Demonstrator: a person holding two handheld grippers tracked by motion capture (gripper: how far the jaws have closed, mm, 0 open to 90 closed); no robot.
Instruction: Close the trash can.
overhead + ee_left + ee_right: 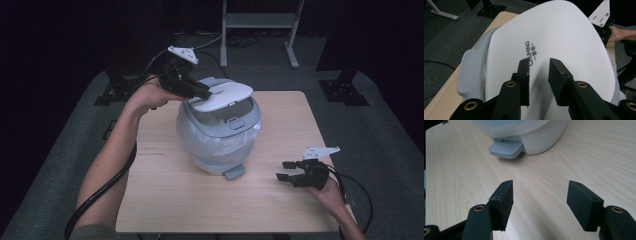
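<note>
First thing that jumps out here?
The round bin at the table's middle, bag-lined, its white lid partly raised. The left gripper sits at the lid's far-left edge, jaws slightly apart above it. The right gripper rests open near the table's right edge.

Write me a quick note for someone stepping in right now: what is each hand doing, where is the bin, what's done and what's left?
Left gripper: over the back edge of the bin's white lid, jaws a little apart, nothing between them.
Right gripper: open, empty, resting on the table right of the bin.
Bin: mid-table, liner bag inside, grey pedal facing the person.
Done: lid stands partly raised, front gap showing.
Left: probably settle the lid fully open or shut; I cannot tell which.
</note>
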